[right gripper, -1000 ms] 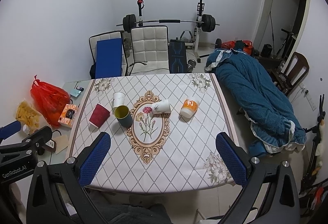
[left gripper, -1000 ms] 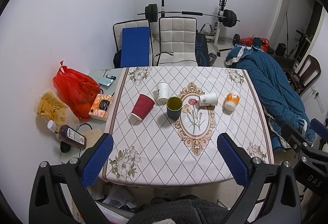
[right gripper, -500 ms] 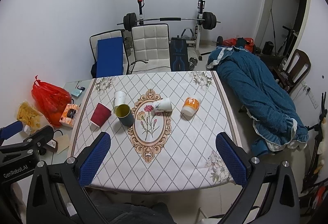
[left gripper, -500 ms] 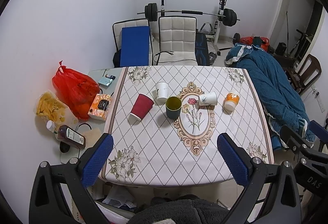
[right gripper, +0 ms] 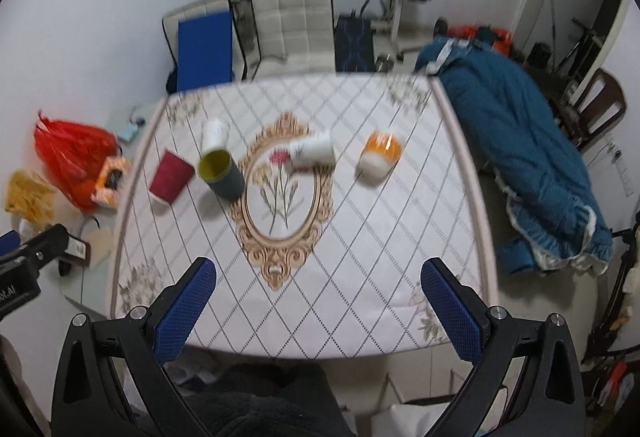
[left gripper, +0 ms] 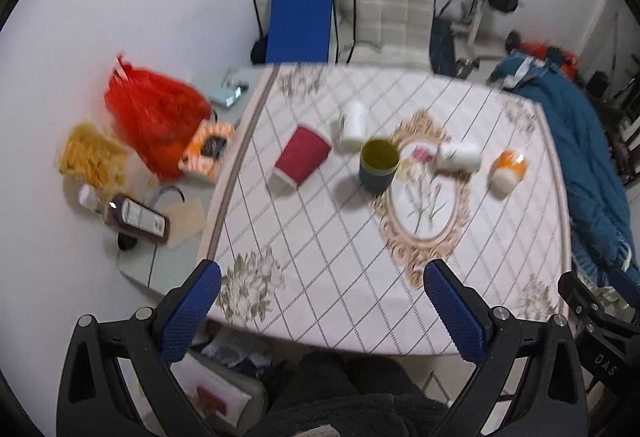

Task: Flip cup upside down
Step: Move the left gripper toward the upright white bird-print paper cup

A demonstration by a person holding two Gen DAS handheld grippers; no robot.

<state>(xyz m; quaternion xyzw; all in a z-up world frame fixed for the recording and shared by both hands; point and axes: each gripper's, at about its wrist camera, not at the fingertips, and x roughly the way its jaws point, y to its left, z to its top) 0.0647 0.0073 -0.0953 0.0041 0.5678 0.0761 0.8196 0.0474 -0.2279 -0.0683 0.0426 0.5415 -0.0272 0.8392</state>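
Left wrist view, blurred: both grippers, left [left gripper: 322, 291] and right [right gripper: 318, 287], gape empty near the table [left gripper: 320, 257]; probably approaching the upright green cup [left gripper: 379, 165], needing a side grasp.

Readable only: "DAS" in pale letters on the black body of the right gripper [left gripper: 604, 363] at the left wrist view's lower right edge, and the cut-off letters "LAI" on the left gripper [right gripper: 16, 291] at the right wrist view's left edge.
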